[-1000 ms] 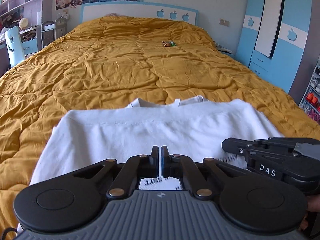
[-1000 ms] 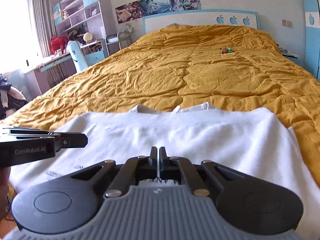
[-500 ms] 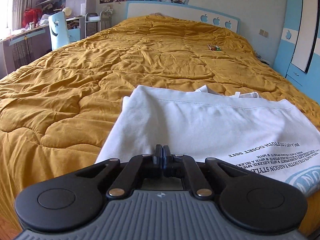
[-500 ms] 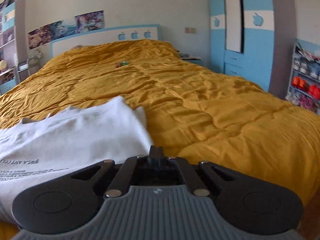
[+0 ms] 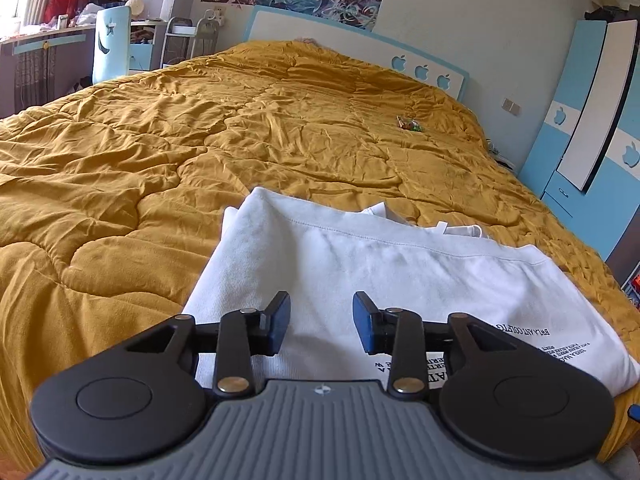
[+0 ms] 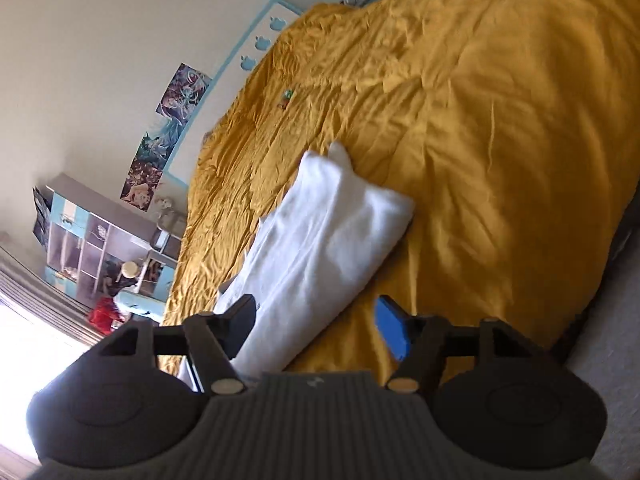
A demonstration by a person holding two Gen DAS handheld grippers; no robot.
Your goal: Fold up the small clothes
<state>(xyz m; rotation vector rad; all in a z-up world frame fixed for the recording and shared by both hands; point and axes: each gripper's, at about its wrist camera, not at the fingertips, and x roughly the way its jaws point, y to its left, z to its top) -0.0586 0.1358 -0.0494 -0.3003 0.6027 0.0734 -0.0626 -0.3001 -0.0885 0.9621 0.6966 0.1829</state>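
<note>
A white T-shirt (image 5: pixel 380 264) with black print lies folded on the mustard quilt (image 5: pixel 160 152) near the bed's foot. My left gripper (image 5: pixel 321 322) hovers over the shirt's near left part. Its jaws are opening and its blue pads (image 5: pixel 280 318) press on nothing. In the right wrist view the scene is rolled hard to one side. The same shirt (image 6: pixel 320 236) shows there as a long white bundle. My right gripper (image 6: pixel 316 326) is at the shirt's near end with its jaws opening wide. The cloth lies loose between its fingers (image 6: pixel 390 330) and is not pinched.
A small coloured wrapper (image 5: pixel 409 124) lies far up the quilt. A white and blue headboard (image 5: pixel 360 48) closes the far end. A blue wardrobe (image 5: pixel 592 120) stands on the right, with a desk, shelves and a chair (image 5: pixel 112 44) on the left.
Both grippers were shut on the shirt's near edge and have opened, letting the cloth go. They moved apart to the shirt's two ends. The right gripper has rolled strongly onto its side.
</note>
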